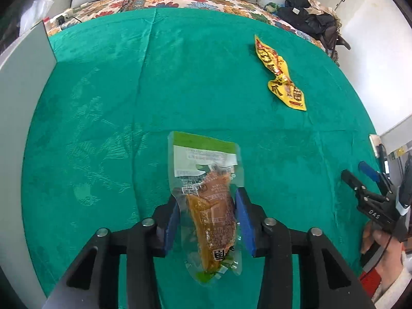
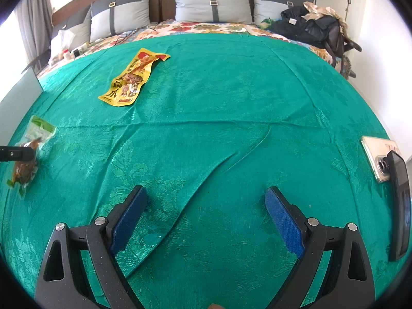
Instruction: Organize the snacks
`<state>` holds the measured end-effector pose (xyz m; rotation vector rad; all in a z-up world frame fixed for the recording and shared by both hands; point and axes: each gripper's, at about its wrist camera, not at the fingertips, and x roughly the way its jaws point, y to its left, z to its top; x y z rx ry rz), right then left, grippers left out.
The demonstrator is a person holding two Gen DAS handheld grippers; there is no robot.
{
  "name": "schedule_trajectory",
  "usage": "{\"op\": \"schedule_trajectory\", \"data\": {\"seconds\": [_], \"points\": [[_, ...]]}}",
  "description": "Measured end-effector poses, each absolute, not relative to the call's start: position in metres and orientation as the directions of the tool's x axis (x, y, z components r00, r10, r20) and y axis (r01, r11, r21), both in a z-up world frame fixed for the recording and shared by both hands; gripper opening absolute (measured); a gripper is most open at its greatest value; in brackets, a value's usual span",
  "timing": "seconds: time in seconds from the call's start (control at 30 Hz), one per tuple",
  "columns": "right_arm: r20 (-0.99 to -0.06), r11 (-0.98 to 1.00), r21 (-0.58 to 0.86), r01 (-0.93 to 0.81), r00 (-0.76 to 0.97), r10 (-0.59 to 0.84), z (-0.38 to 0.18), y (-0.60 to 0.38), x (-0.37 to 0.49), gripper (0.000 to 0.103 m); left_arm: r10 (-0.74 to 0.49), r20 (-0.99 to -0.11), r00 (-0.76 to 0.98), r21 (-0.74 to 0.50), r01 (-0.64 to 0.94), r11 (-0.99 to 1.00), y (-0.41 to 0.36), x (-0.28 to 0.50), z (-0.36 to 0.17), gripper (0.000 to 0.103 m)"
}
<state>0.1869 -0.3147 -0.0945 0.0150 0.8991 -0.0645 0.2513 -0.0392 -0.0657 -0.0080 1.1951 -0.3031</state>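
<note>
A clear pouch with a green top and brown food inside (image 1: 206, 180) lies on the green cloth (image 1: 154, 103), lengthwise between the blue pads of my left gripper (image 1: 207, 195). The jaws stand about as wide as the pouch and do not squeeze it. From the right wrist view the same pouch (image 2: 28, 154) rests flat at the far left, with a black finger of the left gripper (image 2: 18, 154) over it. A long yellow snack pack (image 1: 280, 74) (image 2: 134, 79) lies farther back. My right gripper (image 2: 206, 206) (image 1: 356, 171) hangs open over bare cloth, holding nothing.
A grey panel (image 1: 23, 64) (image 2: 18, 97) stands at the cloth's left edge. A phone (image 2: 376, 157) and a black device (image 2: 399, 206) lie at the right edge. Pillows (image 2: 211, 2) and a heap of dark clothes (image 2: 309, 25) are at the back.
</note>
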Motion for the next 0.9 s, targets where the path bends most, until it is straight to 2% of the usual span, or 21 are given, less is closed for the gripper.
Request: {"op": "schedule_trajectory", "data": {"seconds": [0.07,0.2,0.3,0.4,0.53,0.9], "points": [[-0.783,0.998,-0.014,0.062,0.620,-0.050,-0.094,-0.315,0.187,0.095,-0.135,-0.913,0.386,-0.074,0.168,0.983,-0.033,0.249,-0.067,0.090],[-0.783,0.998,-0.014,0.062,0.620,-0.050,-0.094,-0.315,0.187,0.095,-0.133,-0.907,0.400,-0.057,0.198,0.979,-0.041,0.241,-0.077,0.092],[-0.783,0.998,-0.014,0.062,0.620,-0.050,-0.094,-0.315,0.187,0.095,-0.046,-0.882,0.469,0.070,0.227,0.971,-0.051,0.234,-0.082,0.103],[-0.783,0.998,-0.014,0.062,0.620,-0.050,-0.094,-0.315,0.187,0.095,-0.094,-0.871,0.483,-0.006,0.181,0.984,-0.035,0.235,-0.085,0.103],[-0.783,0.998,-0.014,0.063,0.620,-0.050,-0.094,-0.315,0.187,0.095,-0.104,-0.828,0.551,0.001,0.186,0.983,-0.023,0.226,-0.090,0.103],[-0.783,0.998,-0.014,0.063,0.620,-0.050,-0.094,-0.315,0.187,0.095,-0.098,-0.825,0.557,0.005,0.179,0.984,-0.025,0.227,-0.086,0.103]]}}
